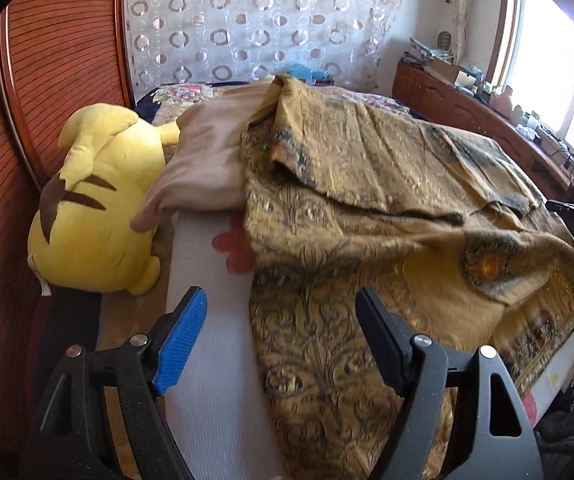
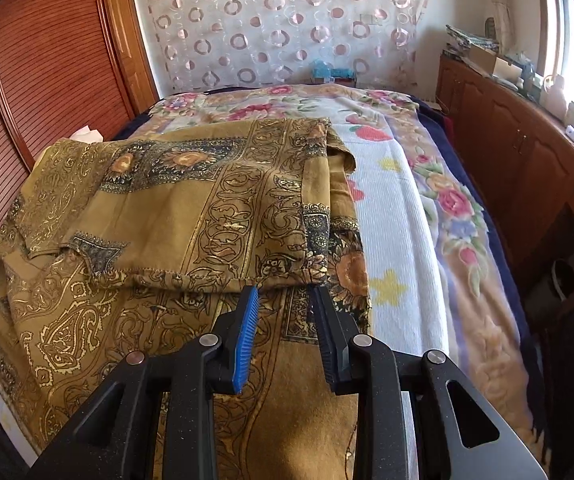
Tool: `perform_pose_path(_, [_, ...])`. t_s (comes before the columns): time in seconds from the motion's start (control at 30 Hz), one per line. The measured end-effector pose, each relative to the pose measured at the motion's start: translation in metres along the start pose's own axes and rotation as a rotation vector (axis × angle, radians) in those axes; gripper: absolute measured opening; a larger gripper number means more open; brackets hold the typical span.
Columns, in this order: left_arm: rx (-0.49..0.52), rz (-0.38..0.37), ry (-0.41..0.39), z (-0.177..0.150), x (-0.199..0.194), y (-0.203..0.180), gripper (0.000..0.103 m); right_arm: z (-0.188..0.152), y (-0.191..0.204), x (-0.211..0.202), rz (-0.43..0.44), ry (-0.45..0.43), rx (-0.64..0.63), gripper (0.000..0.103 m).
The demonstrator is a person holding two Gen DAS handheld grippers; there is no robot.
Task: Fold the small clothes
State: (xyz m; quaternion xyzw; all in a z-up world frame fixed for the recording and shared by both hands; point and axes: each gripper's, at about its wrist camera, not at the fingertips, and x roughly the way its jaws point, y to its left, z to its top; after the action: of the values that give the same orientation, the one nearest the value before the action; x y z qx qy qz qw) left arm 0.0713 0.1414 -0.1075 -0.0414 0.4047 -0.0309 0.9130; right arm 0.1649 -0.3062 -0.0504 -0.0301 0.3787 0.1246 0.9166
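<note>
You see matt woven gold cloth [image 2: 167, 208], a ribbed white bedspread [image 2: 399, 216], a plush yellow toy [image 1: 95, 216], glossy slatted wood wardrobe [image 1: 59, 60], ridged blue plastic pads [image 2: 245, 340].

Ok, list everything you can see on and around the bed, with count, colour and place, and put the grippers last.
patterned cloth: one, gold-brown with dark ornament, partly folded on the bed
plush toy: one, yellow with brown stripes, left edge of the bed by the wardrobe
pillow: one, beige, beside the plush toy, partly under the cloth
bed cover: one, white with floral print, under the cloth
wardrobe: one, reddish wood, left
curtain: one, sheer with rings, behind the bed
cabinet: one, brown wood, under the window, cluttered top
left gripper: open over the cloth's edge
right gripper: open, nothing held
</note>
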Motion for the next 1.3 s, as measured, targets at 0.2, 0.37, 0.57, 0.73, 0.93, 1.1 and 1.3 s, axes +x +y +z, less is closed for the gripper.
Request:
perform_pose_path(0.2, [-0.016, -0.013, -0.007, -0.021, -0.013, -0.002, 0.078, -0.013, 0.007, -0.014, -0.042, -0.027, -0.032, 0.029])
perform_pose_path(0.37, [-0.050, -0.022, 0.008, -0.039, -0.018, -0.002, 0.077, -0.036, 0.009, -0.028, -0.046, -0.040, -0.031, 0.034])
perform_pose_path(0.57, [-0.072, -0.059, 0.025, -0.058, -0.025, -0.006, 0.063, -0.040, 0.007, -0.031, -0.071, -0.028, -0.037, 0.034])
perform_pose_path(0.73, [-0.062, -0.079, 0.017, -0.068, -0.031, -0.010, 0.048, -0.062, 0.000, -0.054, -0.077, -0.036, -0.017, 0.035])
perform_pose_path(0.93, [-0.001, -0.094, 0.027, -0.066, -0.036, -0.022, 0.006, -0.086, -0.016, -0.069, -0.097, -0.021, 0.020, 0.036])
perform_pose_path(1.1, [0.020, -0.090, -0.048, -0.060, -0.082, -0.026, 0.006, -0.086, -0.021, -0.073, -0.097, -0.010, 0.029, 0.036])
perform_pose_path(1.3, [0.044, -0.073, -0.020, -0.056, -0.093, -0.026, 0.006, -0.089, -0.015, -0.081, -0.088, -0.024, 0.005, 0.036])
